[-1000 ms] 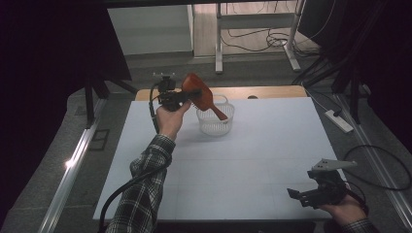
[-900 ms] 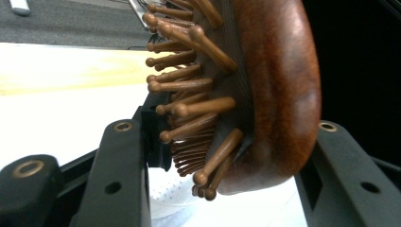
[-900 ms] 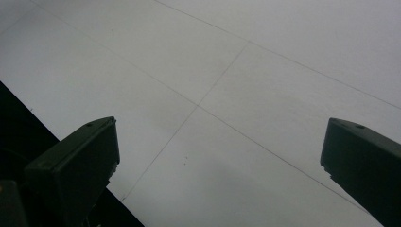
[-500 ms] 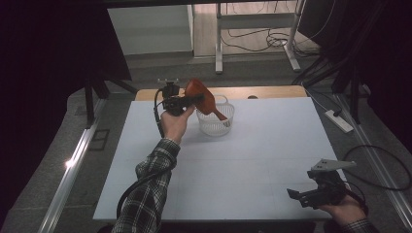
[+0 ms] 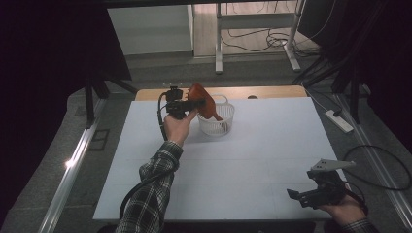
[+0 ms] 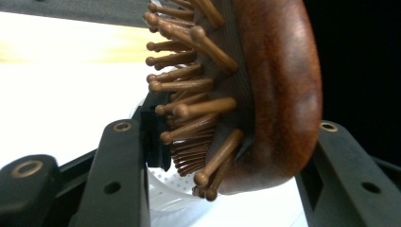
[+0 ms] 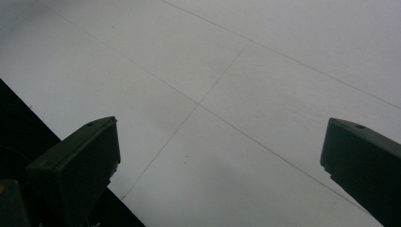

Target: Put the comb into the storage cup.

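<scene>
The left gripper had its jaws closed on a brown wooden hairbrush, one jaw pressed against the bristle side and the other against the smooth rounded back, as the left gripper view showed with the hairbrush wedged between them. The brush head sat above the near left rim of a white perforated basket, and its handle slanted down into the basket. The basket stood toward the far edge of the white worktop, just right of the left hand.

Compared with a second earlier, the left gripper and the brush had sunk a little toward the basket, so that the brush head sat lower against the rim, while the grip on it looked unchanged. The basket had kept its place.

The right gripper rested at the near right corner of the worktop, well apart from the basket, in the same spot as before. Its jaws stood wide open with nothing between them, and the right gripper view looked down between them on bare worktop.
</scene>
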Demonstrator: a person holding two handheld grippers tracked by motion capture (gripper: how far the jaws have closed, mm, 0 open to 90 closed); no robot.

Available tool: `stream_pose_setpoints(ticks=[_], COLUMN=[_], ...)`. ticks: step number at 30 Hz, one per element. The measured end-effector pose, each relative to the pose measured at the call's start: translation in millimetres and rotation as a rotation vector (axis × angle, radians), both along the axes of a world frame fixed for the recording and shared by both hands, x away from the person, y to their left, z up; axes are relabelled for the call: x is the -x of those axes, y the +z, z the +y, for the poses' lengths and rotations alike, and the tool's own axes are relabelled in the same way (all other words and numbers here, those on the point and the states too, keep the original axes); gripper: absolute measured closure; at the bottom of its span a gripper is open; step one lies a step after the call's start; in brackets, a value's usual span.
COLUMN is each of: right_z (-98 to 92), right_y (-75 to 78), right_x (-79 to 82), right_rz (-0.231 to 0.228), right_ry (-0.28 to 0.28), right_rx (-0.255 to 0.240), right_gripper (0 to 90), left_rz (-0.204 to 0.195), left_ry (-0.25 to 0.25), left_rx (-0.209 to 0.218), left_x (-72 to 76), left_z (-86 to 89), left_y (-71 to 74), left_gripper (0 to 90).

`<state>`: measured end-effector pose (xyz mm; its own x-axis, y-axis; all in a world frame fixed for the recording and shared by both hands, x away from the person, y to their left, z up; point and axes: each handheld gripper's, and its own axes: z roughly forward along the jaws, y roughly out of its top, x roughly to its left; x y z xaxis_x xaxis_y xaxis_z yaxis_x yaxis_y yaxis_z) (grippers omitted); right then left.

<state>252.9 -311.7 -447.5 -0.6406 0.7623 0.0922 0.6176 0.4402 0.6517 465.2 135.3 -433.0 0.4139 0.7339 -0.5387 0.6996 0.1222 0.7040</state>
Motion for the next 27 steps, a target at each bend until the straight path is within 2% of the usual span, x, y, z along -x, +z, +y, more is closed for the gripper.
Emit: stream_pose_setpoints(ticks=[4, 8, 14, 27], right_z=[-0.1, 0.3, 1.2, 2.0], right_y=[-0.2, -0.3, -0.3, -0.8], right_x=[-0.4, -0.5, -0.7, -1.2], right_rz=[0.000, 0.003, 0.006, 0.007], right_ry=[0.001, 0.004, 0.004, 0.004], right_rx=[0.000, 0.002, 0.009, 0.014], right_gripper=[0.0, 0.0, 0.0, 0.0], left_rz=[0.003, -0.004, 0.008, 0.027], left_ry=[0.005, 0.000, -0.006, 0.016], left_rx=[0.013, 0.005, 0.001, -0.024], left_x=[-0.6, -0.5, -0.5, -0.5], left_z=[1.1, 1.3, 3.5, 9.7], left_y=[-2.1, -3.7, -5.4, -11.3], left_gripper=[52.2, 51.3, 49.3, 43.3])
